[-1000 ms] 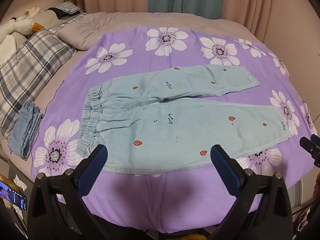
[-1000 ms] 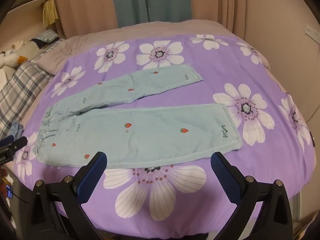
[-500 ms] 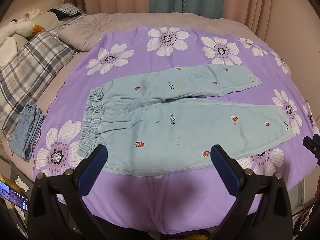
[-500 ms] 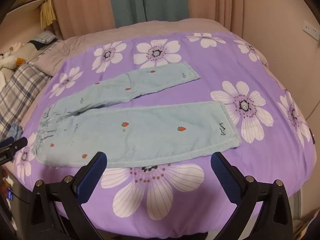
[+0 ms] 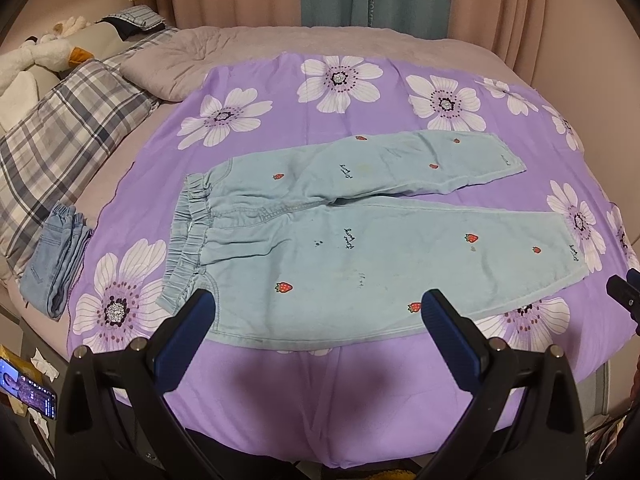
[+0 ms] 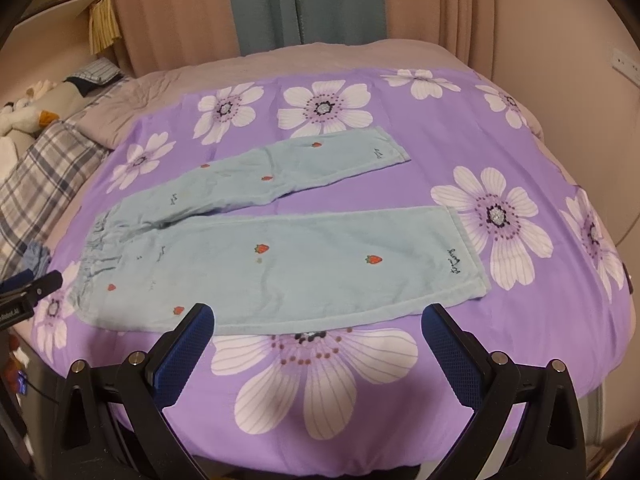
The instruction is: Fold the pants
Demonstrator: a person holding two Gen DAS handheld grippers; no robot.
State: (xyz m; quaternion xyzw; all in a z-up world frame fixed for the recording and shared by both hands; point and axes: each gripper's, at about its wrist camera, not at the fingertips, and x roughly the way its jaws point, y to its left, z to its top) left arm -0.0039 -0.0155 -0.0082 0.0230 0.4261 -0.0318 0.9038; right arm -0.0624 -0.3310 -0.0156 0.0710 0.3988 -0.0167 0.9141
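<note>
Light blue pants [image 5: 360, 240] with small strawberries lie flat and unfolded on a purple flowered sheet [image 5: 280, 100], waistband to the left, both legs spread to the right. They also show in the right wrist view [image 6: 280, 264]. My left gripper [image 5: 316, 316] is open and empty, held above the near edge of the pants by the waist end. My right gripper [image 6: 318, 328] is open and empty, above the near edge of the lower leg. The right gripper's tip shows at the left wrist view's right edge [image 5: 624, 292].
A folded pair of blue jeans [image 5: 56, 256] lies at the sheet's left edge. A plaid pillow [image 5: 60, 140] and plush toys [image 5: 36, 56] lie at the far left. Curtains [image 6: 304, 0] hang behind the bed. A phone [image 5: 28, 388] lies at the lower left.
Both grippers have drifted slightly, so the pants sit a little lower and larger in both views. The pants have not moved. Both grippers stay open.
</note>
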